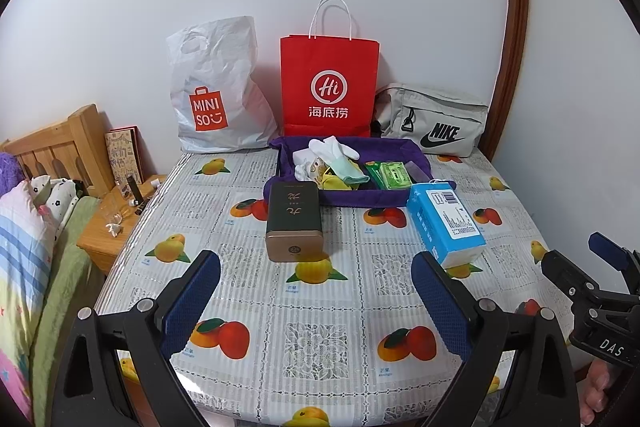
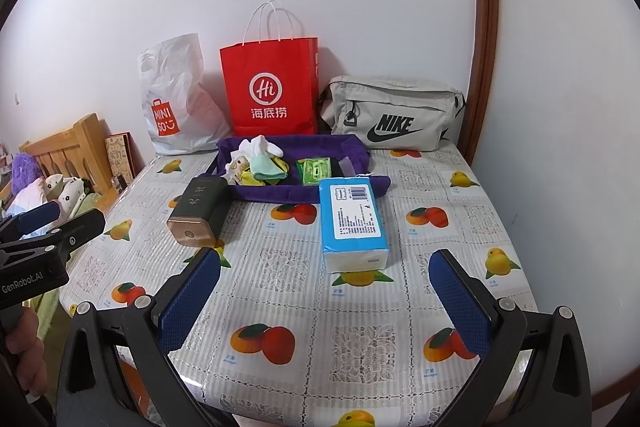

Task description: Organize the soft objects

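On the fruit-print tablecloth [image 1: 320, 307], toward the far wall, sits a purple fabric tray [image 1: 404, 147] holding a heap of white, mint and yellow socks [image 1: 332, 163] on its left side and green packets [image 1: 394, 175] on its right. Just in front of the tray lie a blue tissue pack [image 2: 352, 219] to the right and a dark tin with a gold end [image 2: 196, 213] to the left. Behind the tray stand a white Miniso bag [image 1: 216, 87], a red paper bag [image 1: 330, 83] and a grey Nike pouch [image 2: 394, 119]. The left gripper [image 1: 316, 307] and right gripper [image 2: 324, 307] both hover near the table's front edge, fingers spread wide, holding nothing.
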A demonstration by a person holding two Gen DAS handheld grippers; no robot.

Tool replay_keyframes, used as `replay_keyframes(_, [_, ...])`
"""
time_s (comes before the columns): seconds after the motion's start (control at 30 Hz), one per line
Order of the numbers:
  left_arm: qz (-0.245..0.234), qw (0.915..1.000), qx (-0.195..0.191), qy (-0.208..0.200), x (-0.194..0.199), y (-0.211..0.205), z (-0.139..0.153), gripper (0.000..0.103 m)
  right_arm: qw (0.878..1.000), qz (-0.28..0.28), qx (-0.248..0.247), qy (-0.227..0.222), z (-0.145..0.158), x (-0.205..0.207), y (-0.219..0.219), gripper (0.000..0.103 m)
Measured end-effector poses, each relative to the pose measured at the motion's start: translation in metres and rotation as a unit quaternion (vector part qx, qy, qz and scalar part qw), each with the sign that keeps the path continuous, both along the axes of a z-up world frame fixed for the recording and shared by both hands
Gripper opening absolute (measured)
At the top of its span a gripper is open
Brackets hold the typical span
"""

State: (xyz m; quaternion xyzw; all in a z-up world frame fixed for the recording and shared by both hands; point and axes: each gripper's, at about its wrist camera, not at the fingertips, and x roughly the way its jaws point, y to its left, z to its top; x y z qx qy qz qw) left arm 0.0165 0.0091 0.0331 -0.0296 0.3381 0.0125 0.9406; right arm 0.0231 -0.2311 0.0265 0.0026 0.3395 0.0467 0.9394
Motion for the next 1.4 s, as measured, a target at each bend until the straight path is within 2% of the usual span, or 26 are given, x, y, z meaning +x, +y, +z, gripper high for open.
replay_keyframes(1.4, [-0.001,1.0,0.001,0.0,0.0001,0.0001,0.001,0.097,1.0,-0.003,-0.001,-0.003,0.0023,-0.0042,-0.0005,0.103])
